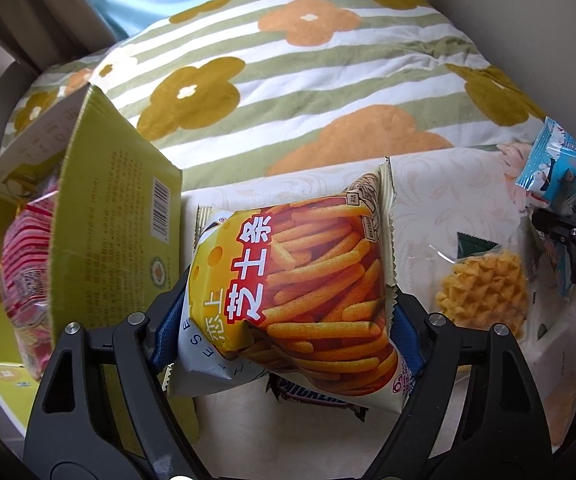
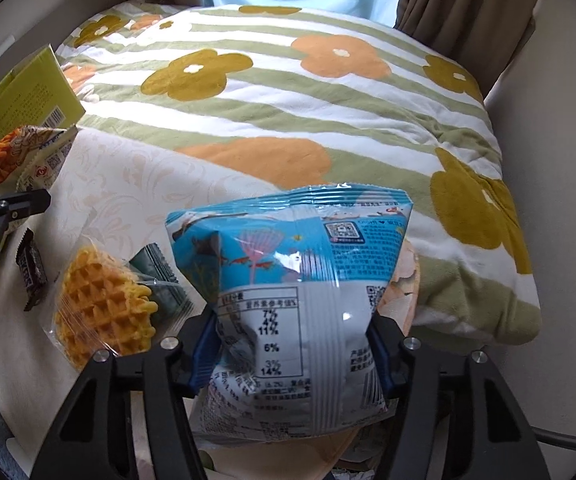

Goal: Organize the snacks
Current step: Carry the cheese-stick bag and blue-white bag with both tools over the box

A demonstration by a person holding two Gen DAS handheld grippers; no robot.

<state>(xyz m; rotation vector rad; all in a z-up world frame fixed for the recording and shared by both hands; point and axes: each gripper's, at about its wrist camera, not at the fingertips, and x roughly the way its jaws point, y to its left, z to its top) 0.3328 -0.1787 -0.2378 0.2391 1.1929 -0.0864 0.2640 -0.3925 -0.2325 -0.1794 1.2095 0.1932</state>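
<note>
Partly done. Green box, left of frame, already holds pink packets. Left gripper fingers clamp the cheese-stick bag at centre; right gripper fingers pinch the blue bag. Waffle and chocolate bar remain on the bench.
</note>
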